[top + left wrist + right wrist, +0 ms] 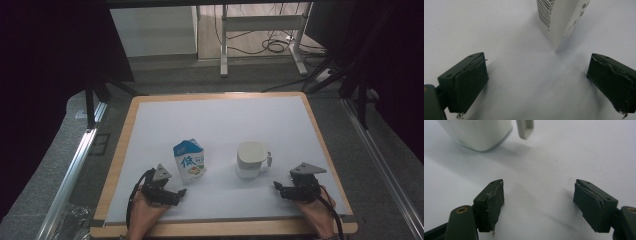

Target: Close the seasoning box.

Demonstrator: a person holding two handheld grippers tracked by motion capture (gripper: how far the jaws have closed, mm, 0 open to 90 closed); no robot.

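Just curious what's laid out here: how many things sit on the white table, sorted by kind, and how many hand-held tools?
Milk cartons: 1, the carton, upright, blue and white.
Mugs: 1, the white mug, handle toward the right.
Hand-held tools: 2, the left tool and the right tool, both with jaws apart and nothing between them.
Total: 4.

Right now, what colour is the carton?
White with a blue top and blue characters, clearest in the high view.

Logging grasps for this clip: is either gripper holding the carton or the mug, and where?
Nothing is held. Both the left gripper and right gripper are open, short of the milk carton and white mug.
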